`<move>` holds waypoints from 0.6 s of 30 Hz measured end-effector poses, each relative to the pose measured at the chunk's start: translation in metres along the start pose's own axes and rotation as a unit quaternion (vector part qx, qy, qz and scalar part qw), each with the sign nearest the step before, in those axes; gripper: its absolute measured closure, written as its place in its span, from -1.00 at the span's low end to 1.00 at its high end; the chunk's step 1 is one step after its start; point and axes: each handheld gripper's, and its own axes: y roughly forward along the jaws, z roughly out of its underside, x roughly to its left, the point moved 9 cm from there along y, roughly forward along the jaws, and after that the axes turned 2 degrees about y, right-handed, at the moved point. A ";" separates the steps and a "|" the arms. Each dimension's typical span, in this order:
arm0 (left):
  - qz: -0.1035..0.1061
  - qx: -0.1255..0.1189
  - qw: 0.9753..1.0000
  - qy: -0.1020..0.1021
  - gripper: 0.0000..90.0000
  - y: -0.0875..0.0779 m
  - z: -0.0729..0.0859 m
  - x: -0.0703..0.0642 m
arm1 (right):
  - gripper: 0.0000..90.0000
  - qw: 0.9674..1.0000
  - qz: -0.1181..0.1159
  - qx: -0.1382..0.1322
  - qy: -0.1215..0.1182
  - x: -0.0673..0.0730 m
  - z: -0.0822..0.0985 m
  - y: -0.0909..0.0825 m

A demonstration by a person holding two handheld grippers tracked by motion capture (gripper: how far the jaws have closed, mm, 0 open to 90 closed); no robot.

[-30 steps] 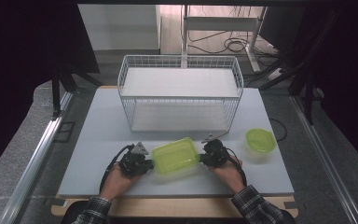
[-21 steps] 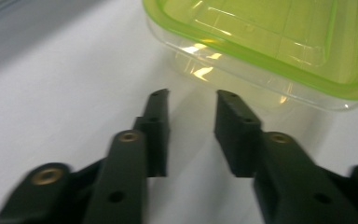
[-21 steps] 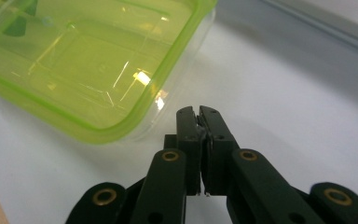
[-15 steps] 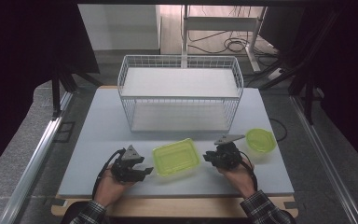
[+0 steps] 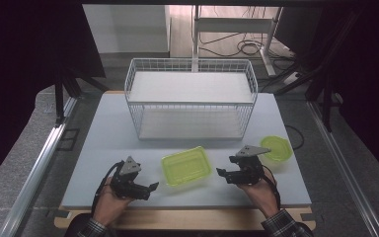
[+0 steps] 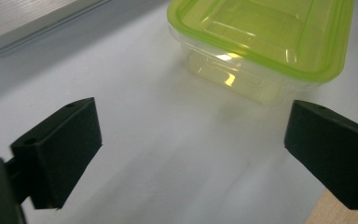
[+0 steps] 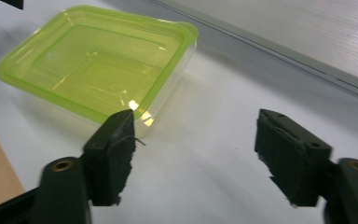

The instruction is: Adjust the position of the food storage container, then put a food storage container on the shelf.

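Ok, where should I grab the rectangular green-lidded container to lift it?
Probably by its two short ends, under the overhanging lid rim, one gripper from each side. The rectangular container sits flat between the left gripper and right gripper, both open and clear of it.

Yellow-green clear container (image 5: 186, 165), round green lid (image 5: 275, 147), white wire basket (image 5: 190, 98) — black jaws, plaid sleeves.

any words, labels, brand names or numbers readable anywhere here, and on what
None can be read.
Rectangular clear plastic container with the lime-green lid: embossed ridges on the lid, no lettering legible.
Round clear plastic container with a lime-green lid: too small to tell.
White wire basket: no label.
Left gripper and right gripper, black jaws open: no markings.
White table top: blank.
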 end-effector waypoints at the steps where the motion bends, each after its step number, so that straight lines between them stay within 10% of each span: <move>1: -0.002 0.002 1.000 0.001 -0.94 0.001 0.001 0.000 | -0.45 1.000 -0.001 -0.001 0.002 0.001 0.001 -0.001; 18: 0.004 0.007 0.999 0.042 -0.99 0.010 0.006 -0.005 | -0.85 0.999 -0.024 0.019 0.031 0.005 0.009 0.012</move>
